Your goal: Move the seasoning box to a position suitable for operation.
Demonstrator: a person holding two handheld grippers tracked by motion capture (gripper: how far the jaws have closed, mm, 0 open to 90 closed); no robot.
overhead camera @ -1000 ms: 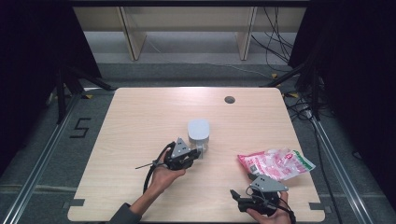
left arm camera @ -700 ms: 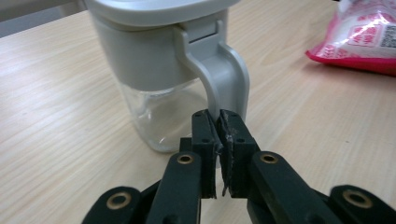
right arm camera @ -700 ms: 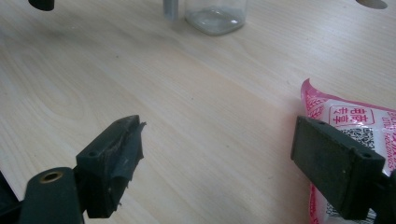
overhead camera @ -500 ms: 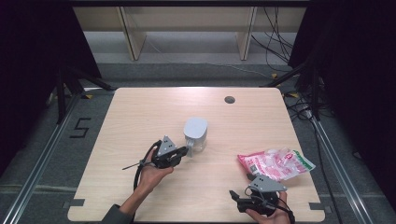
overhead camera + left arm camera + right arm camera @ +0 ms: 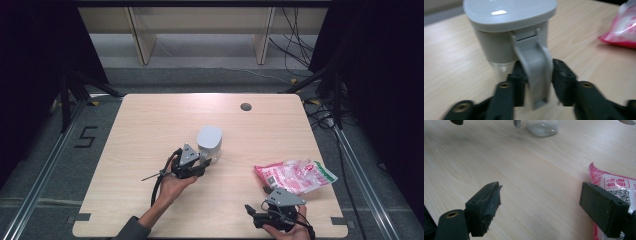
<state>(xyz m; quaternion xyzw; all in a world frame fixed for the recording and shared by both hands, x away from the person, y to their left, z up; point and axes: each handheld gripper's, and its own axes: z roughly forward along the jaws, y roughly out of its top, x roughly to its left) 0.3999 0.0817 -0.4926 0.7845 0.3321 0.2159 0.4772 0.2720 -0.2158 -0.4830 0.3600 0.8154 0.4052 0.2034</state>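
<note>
Grey-lidded container: upright near the table's centre. Left gripper: jaws just opening, flanking its lid clasp loosely. Right gripper: spread wide, empty, near front edge beside pink packet.

Your left gripper has slid back toward you and its jaws have just been opening, with the grey-lidded clear plastic jar's hinged latch between them.
</note>
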